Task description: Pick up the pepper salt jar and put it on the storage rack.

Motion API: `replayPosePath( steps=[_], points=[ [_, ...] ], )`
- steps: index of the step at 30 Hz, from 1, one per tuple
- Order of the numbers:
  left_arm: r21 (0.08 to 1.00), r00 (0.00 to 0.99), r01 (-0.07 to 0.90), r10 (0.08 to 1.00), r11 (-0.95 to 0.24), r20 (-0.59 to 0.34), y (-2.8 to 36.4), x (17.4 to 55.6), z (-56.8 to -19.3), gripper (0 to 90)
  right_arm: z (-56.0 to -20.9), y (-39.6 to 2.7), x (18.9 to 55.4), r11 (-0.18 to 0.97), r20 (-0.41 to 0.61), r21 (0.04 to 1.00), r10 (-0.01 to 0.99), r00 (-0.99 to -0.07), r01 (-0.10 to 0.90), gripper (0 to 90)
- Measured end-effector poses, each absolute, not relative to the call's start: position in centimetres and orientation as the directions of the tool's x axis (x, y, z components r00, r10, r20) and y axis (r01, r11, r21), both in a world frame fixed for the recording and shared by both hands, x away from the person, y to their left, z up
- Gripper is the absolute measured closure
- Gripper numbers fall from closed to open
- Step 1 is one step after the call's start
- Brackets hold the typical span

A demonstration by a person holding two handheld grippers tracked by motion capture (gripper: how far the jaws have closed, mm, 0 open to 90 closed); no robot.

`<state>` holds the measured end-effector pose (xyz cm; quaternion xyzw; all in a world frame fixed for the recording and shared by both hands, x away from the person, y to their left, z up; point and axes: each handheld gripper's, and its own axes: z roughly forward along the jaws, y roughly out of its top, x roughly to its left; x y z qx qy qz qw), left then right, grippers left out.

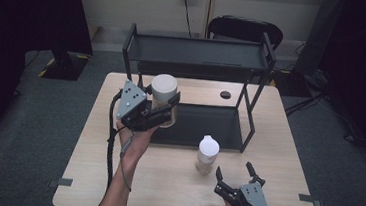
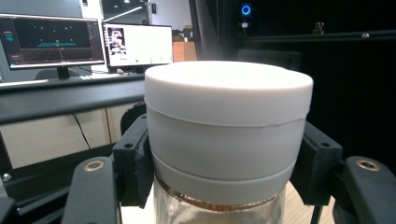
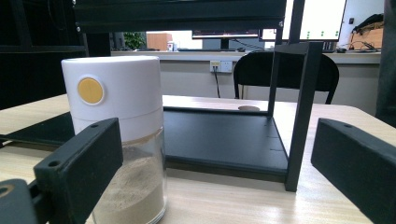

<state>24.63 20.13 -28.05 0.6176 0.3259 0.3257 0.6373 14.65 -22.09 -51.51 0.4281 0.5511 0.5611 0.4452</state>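
I have the left gripper (image 1: 162, 112) clamped on a white-lidded jar (image 1: 164, 99) held in the air over the black shelf rack (image 1: 255, 59), while my right gripper (image 1: 236, 176) rests on the table (image 1: 173, 192) with jaws apart just beside a second jar (image 1: 207, 154) standing upright

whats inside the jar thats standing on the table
Through the clear glass of the jar you can see a pale beige powder, filling roughly the lower part. The white lid hides whatever is at the top.
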Motion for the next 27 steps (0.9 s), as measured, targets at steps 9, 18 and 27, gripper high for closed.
replayPosePath(
  steps=[9,18,27],
  points=[
    [0.999,0.561,-0.023,0.828,0.034,-0.015,19.9,25.3,-26.3,34.8,-51.5,-22.1,14.6,0.005,-0.011,1.000,0.971,-0.237,-0.028,1.2],
    [0.999,0.527,-0.021,0.850,0.040,-0.023,19.2,26.5,-24.0,34.8,-51.5,-22.1,14.7,0.004,-0.011,1.000,0.971,-0.237,-0.028,1.2],
    [0.998,0.530,-0.036,0.847,0.051,-0.024,19.2,27.7,-21.5,34.8,-51.5,-22.1,14.6,0.005,-0.012,1.000,0.971,-0.237,-0.028,1.3]
  ],
)
